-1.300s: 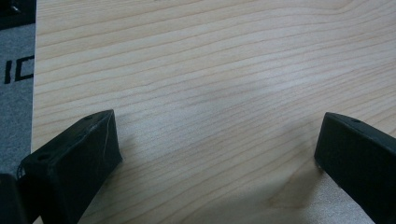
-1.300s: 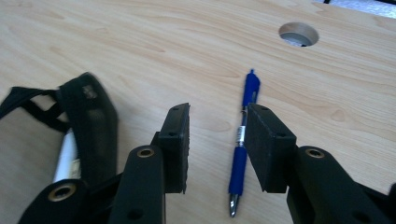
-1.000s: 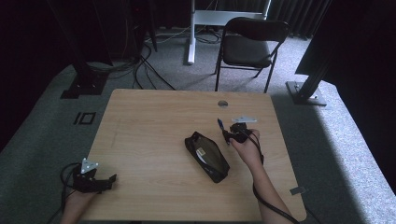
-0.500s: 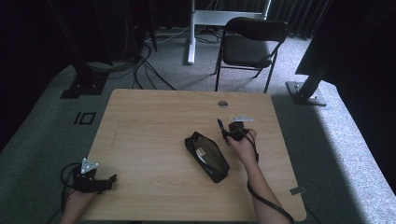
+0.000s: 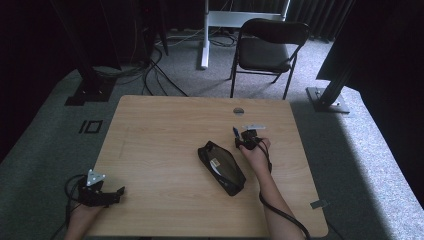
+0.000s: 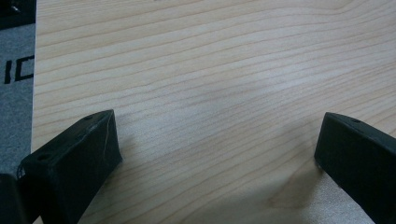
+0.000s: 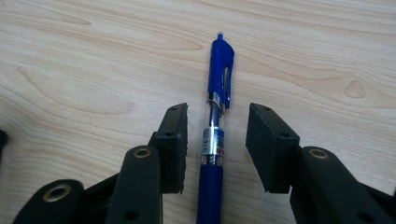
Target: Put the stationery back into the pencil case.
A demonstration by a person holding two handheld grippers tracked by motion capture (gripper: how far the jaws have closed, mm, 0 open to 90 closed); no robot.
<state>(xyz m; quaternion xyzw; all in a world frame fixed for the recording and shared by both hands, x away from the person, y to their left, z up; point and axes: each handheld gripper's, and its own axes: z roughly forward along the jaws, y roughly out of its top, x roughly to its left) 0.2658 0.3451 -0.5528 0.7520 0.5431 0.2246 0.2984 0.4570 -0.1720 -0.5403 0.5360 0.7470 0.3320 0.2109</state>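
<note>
A blue click pen (image 7: 217, 126) lies flat on the wooden table (image 5: 165, 130), pointing away from my right gripper (image 7: 218, 114). That gripper is open, with one jaw on either side of the pen's clear barrel; the left jaw sits close to it and the right jaw leaves a gap. From the high view the pen (image 5: 235, 133) lies just ahead of the right gripper (image 5: 240, 142), right of a black zip pouch (image 5: 221, 167). My left gripper (image 5: 117, 192) rests at the table's near left corner, open over bare wood (image 6: 219, 135).
A round cable hole (image 5: 238, 111) sits near the table's far edge. A black chair (image 5: 265, 50) and a white desk leg (image 5: 205, 35) stand on the carpet beyond. Cables lie on the floor at the far left.
My right hand has edged slightly left, bringing its jaws around the pen. The left gripper and the pouch have stayed put.
</note>
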